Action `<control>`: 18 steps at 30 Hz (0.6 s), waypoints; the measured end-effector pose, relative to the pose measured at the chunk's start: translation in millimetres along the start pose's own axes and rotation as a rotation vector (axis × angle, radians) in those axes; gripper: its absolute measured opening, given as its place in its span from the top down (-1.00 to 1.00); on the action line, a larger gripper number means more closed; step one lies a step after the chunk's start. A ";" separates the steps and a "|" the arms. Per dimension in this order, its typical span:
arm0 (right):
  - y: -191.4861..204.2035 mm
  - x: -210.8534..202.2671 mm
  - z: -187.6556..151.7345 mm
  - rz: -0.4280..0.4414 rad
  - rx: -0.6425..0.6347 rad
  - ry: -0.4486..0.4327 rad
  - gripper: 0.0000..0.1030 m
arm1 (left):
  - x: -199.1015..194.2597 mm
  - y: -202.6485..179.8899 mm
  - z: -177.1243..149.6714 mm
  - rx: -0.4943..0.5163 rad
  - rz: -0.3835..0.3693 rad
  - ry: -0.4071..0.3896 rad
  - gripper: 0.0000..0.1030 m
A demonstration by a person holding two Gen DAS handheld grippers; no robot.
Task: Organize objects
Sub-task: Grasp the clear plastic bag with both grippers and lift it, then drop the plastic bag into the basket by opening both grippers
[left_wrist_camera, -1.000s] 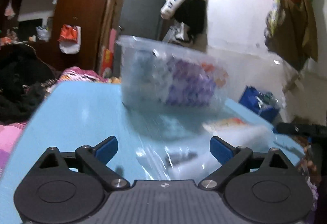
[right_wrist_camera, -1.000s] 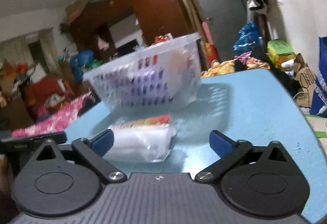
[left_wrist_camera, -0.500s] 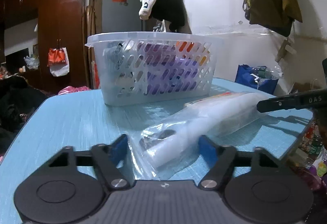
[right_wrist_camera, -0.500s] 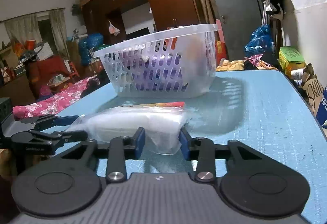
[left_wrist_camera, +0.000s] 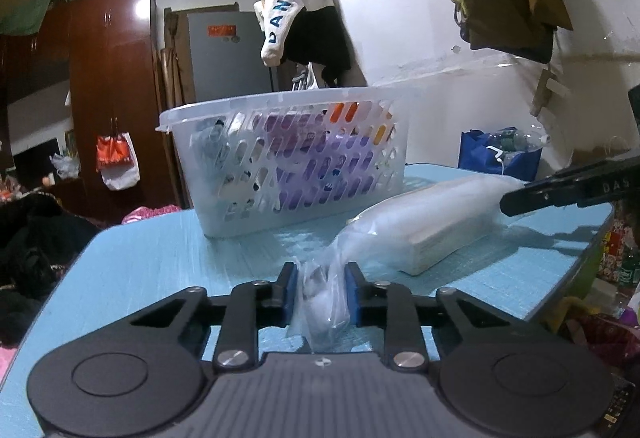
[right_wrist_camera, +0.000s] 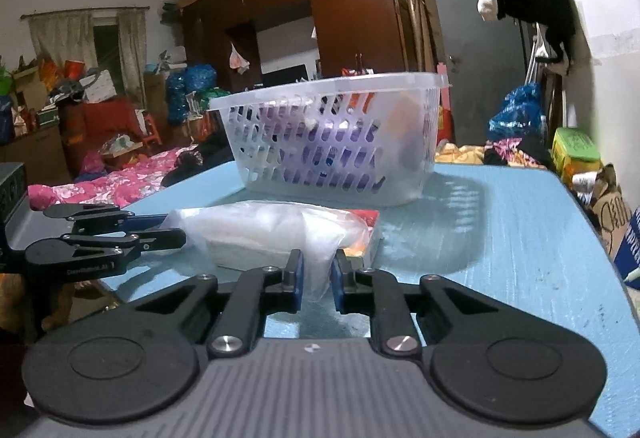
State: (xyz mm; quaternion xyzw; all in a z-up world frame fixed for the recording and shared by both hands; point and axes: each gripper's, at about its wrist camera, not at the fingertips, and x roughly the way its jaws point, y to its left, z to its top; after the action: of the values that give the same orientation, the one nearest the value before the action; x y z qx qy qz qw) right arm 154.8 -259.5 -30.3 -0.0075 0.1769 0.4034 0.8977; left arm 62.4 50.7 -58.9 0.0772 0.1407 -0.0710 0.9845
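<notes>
A clear plastic bag with a white pack inside lies on the blue table, in front of a white slotted basket. My left gripper is closing its jaws on the bag's bunched near end, and the blue pads press the plastic. In the right wrist view my right gripper is closing on the other end of the bag, pads pinching the film. The basket holds purple and orange items. Each gripper shows in the other's view: the right gripper and the left gripper.
The table's edges fall away close on both sides. Around it are a pink bedspread, a dark wardrobe, a blue bag on the floor and clothes hanging on the wall.
Both grippers went from wide open to closed on the two ends of the bag. Both views rolled level and moved a little closer to the bag.
</notes>
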 end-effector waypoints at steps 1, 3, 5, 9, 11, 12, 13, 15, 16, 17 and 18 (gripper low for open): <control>0.7 -0.7 0.5 -0.002 -0.004 -0.005 0.70 | -0.6 -0.2 0.3 -0.001 -0.003 -0.002 0.47; 1.4 -2.6 1.8 0.002 -0.004 -0.017 0.71 | -1.7 -0.4 1.5 -0.002 -0.007 -0.009 0.51; 1.6 -3.2 2.6 0.007 -0.002 -0.025 0.71 | -4.1 -0.7 2.7 -0.003 -0.005 -0.021 0.52; 1.9 -3.1 3.9 0.011 -0.002 -0.043 0.73 | -10.8 -1.8 7.5 0.003 0.002 -0.051 0.53; 1.6 -3.8 5.5 0.014 0.000 -0.054 0.73 | -13.5 -0.7 10.5 -0.003 0.001 -0.063 0.53; 1.7 -4.1 6.6 0.016 0.001 -0.057 0.73 | -14.4 0.0 13.0 -0.006 0.002 -0.070 0.53; 2.1 -4.3 8.1 0.016 0.000 -0.060 0.73 | -15.0 1.3 15.6 -0.010 0.002 -0.078 0.53; 2.4 -5.2 13.8 0.017 0.000 -0.073 0.73 | -17.1 3.5 24.0 -0.005 0.006 -0.098 0.54; 2.6 -5.8 18.9 0.020 -0.002 -0.080 0.73 | -18.3 4.5 28.9 0.003 0.012 -0.111 0.53; 2.4 -6.1 26.1 0.022 -0.006 -0.091 0.73 | -19.3 6.1 35.6 0.011 0.018 -0.125 0.54; 1.9 -6.5 33.4 0.023 -0.008 -0.102 0.73 | -20.1 8.3 44.0 0.017 0.023 -0.141 0.54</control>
State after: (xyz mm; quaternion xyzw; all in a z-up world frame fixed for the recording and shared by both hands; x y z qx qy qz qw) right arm 159.8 -257.7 3.3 0.0115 0.1293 0.4144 0.9008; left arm 56.3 53.6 -10.3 0.0819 0.0696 -0.0661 0.9920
